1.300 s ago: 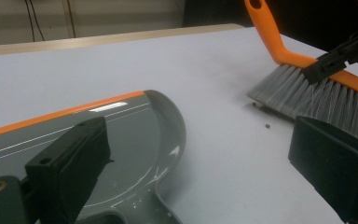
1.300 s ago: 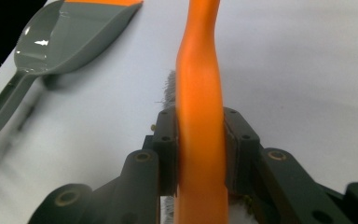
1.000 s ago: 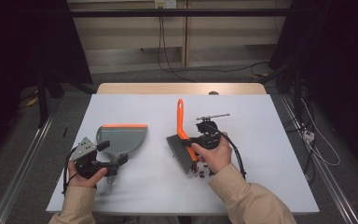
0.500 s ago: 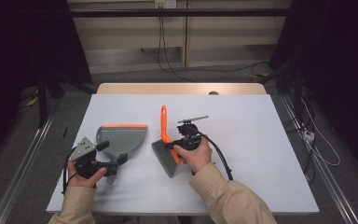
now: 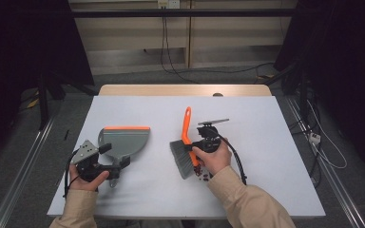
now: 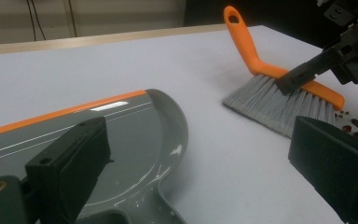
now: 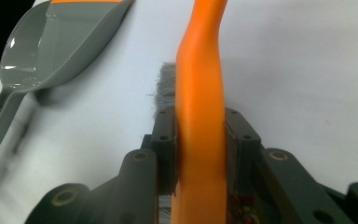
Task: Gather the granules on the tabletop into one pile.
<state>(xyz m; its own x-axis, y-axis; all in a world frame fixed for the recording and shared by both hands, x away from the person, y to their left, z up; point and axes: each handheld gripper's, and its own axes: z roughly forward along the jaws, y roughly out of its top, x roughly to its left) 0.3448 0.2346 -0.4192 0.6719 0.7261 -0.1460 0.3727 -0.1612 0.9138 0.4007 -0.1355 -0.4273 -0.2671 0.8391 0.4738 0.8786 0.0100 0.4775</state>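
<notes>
From the high view I see my right claw pinching the orange back of the hand brush, which lies right of centre on the white table, handle pointing away from me, grey bristles fanned toward the dustpan. Small dark crumbs sit just beside the brush's near end. The dustpan lies left of centre, well apart from the brush, and my left claw is at its handle; whether it grips there I cannot tell from above.

In the left gripper view, my left claw stands spread, the glossy grey dustpan with its orange lip lying beneath it. Across bare table, the brush rests on its bristles with reddish crumbs beside it, clamped by the right claw.

In the right gripper view, the right claw is pressed onto the smooth orange plastic brush. The dustpan lies upper left.
</notes>
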